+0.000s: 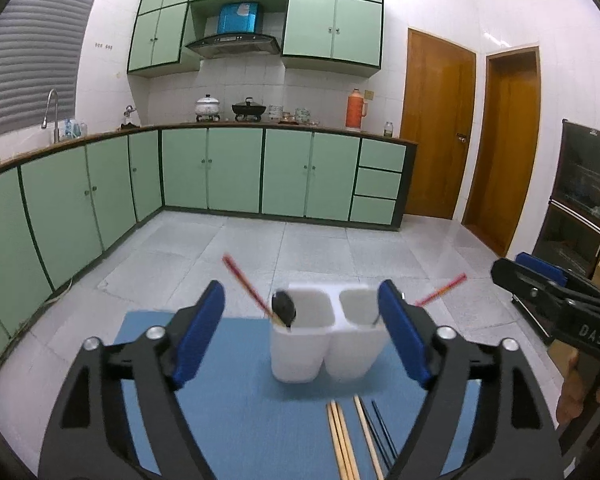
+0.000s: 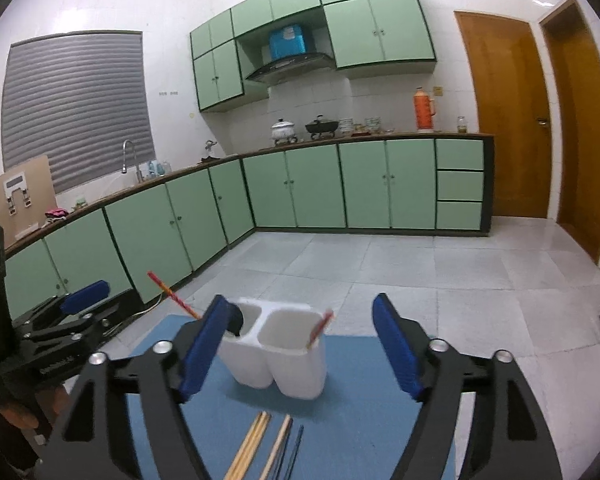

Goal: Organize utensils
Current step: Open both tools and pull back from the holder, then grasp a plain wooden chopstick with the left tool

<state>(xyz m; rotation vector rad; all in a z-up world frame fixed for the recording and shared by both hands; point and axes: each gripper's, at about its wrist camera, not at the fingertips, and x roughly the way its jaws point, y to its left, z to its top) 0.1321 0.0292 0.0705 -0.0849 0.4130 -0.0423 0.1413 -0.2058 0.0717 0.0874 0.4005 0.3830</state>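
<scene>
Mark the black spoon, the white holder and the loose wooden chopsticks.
black spoon (image 1: 284, 307): left wrist view, on its bowl.
white utensil holder (image 1: 300, 354): left wrist view, left cup's front wall.
wooden chopsticks (image 2: 252, 446): right wrist view, mid-shaft on the mat.

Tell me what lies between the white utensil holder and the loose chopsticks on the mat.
Only bare blue mat separates the white holder from the chopsticks; both wrist views show it.

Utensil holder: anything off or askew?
The white holder stands upright on the blue mat. The two red chopsticks are split: one leans left in the spoon's compartment, the other in the right compartment. Wooden chopsticks lie loose on the mat.
</scene>
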